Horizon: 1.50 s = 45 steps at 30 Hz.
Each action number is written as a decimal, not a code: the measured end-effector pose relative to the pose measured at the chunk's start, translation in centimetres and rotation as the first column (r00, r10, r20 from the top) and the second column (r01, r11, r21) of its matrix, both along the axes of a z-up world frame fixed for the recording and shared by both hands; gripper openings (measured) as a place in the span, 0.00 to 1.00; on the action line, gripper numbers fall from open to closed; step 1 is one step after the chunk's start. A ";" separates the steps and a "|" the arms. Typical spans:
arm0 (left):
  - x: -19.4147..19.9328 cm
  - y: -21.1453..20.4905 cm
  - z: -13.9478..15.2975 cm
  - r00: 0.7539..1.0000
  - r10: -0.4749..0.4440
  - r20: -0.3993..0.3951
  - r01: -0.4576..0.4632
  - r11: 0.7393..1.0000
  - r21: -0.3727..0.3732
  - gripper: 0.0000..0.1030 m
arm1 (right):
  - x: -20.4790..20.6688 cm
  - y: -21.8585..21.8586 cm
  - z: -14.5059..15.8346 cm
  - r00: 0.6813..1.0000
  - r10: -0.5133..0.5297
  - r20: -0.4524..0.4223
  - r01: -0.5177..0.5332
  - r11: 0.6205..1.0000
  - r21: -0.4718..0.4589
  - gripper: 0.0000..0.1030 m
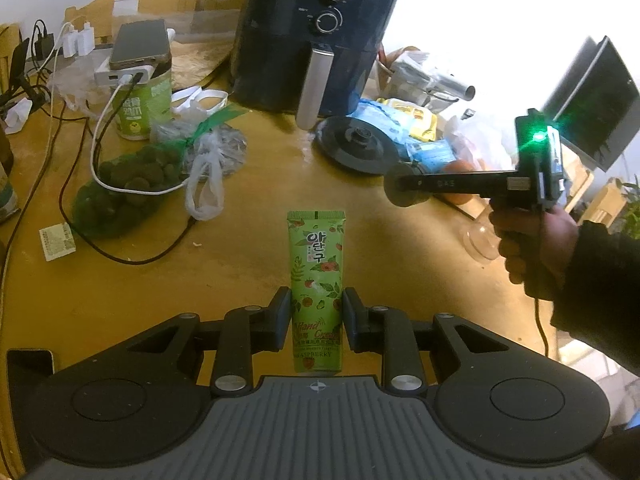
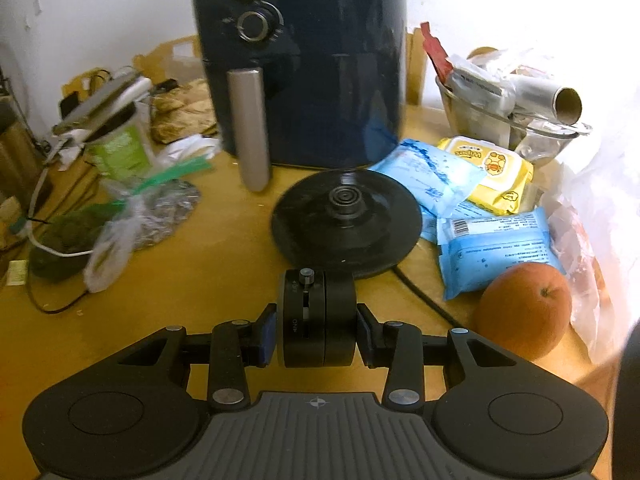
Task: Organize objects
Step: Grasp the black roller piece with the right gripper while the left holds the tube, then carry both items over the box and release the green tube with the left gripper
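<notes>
While the left gripper (image 1: 316,316) fingers clamp a hand cream tube (image 1: 316,280), the right gripper (image 2: 316,330) fingers pinch a black round switch device (image 2: 318,320) that could slip.

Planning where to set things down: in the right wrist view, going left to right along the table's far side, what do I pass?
Green-labelled tub → dark blue air fryer → blue wipes pack → yellow wipes pack → foil roll.

The green tube (image 1: 316,292) reads "Hand Cream" and "RASPBERRY" (plus Korean lettering); the yellow pack (image 2: 494,172) reads "Wipes".
</notes>
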<state>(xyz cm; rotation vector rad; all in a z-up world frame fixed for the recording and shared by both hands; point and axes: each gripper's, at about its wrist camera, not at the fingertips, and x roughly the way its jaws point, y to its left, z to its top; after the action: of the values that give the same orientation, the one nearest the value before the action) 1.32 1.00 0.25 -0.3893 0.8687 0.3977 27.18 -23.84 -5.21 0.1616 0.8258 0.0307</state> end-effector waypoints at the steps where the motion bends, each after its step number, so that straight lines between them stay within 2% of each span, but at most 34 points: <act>1: 0.0 -0.1 0.0 1.000 -0.002 0.000 0.002 1.000 0.000 0.27 | -0.4 0.1 0.3 1.000 0.005 0.003 -0.005 1.000 0.008 0.41; 14: -0.1 -2.4 0.4 1.000 -0.024 0.001 0.024 1.000 0.012 0.27 | -7.2 -0.9 3.8 0.997 0.018 0.080 -0.026 0.995 0.094 0.41; 26: 0.2 -4.8 0.6 0.999 -0.050 -0.005 0.050 0.999 0.007 0.27 | -13.6 -2.5 4.6 0.995 -0.012 0.095 -0.002 0.989 0.148 0.41; 45: 1.9 -8.3 1.6 0.993 -0.116 0.014 0.115 0.993 0.026 0.27 | -20.1 -3.2 6.8 0.990 -0.011 0.140 -0.017 0.979 0.201 0.41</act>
<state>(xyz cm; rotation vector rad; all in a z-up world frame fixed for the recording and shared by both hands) 3.19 -7.33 1.81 -0.3165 0.8664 0.2981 7.03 -27.08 1.56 0.3460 0.6809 0.1278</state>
